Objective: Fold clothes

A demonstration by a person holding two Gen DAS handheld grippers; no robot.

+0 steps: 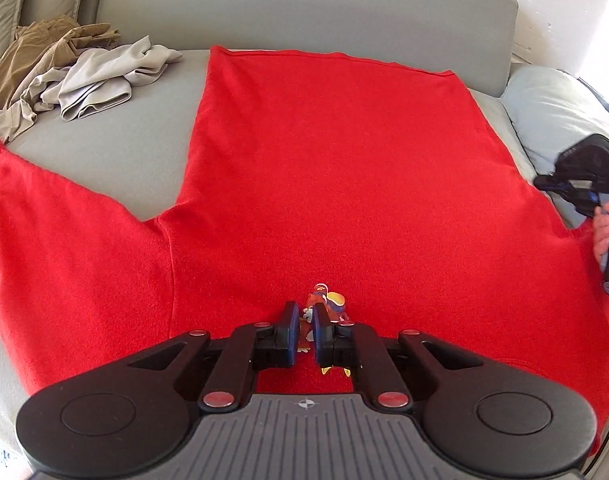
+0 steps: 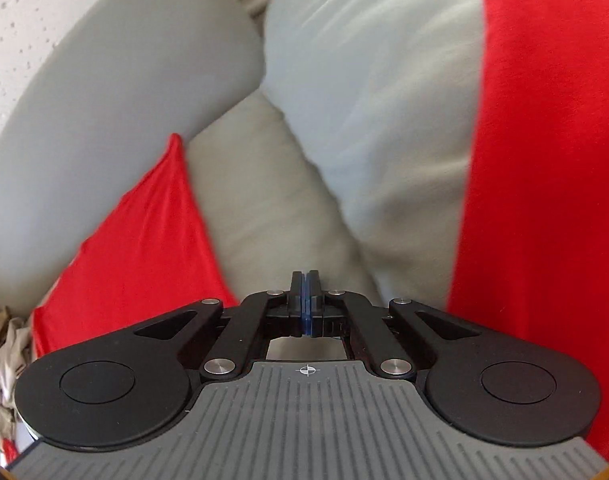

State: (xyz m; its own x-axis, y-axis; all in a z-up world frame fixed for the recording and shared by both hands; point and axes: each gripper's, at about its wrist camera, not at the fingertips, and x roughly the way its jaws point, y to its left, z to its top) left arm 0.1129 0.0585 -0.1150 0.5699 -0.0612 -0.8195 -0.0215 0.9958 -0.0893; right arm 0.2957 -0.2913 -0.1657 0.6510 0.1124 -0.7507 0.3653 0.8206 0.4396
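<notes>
A red T-shirt (image 1: 324,168) lies spread flat on the grey sofa seat (image 1: 104,152), hem toward the backrest, one sleeve out to the left. A small coloured print (image 1: 326,300) sits on its chest. My left gripper (image 1: 304,316) hovers just over that print with its jaws a narrow gap apart and nothing between them. My right gripper (image 2: 305,280) is shut and empty, held above the sofa cushions; red cloth of the shirt (image 2: 544,200) shows at its right and lower left. The right gripper also shows at the right edge of the left wrist view (image 1: 544,182), held by a hand.
A pile of beige and tan clothes (image 1: 64,76) lies at the back left of the seat. A pale blue cushion (image 1: 552,108) rests at the right end. The grey backrest (image 1: 304,8) runs behind the shirt. Beige and pale cushions (image 2: 344,100) fill the right wrist view.
</notes>
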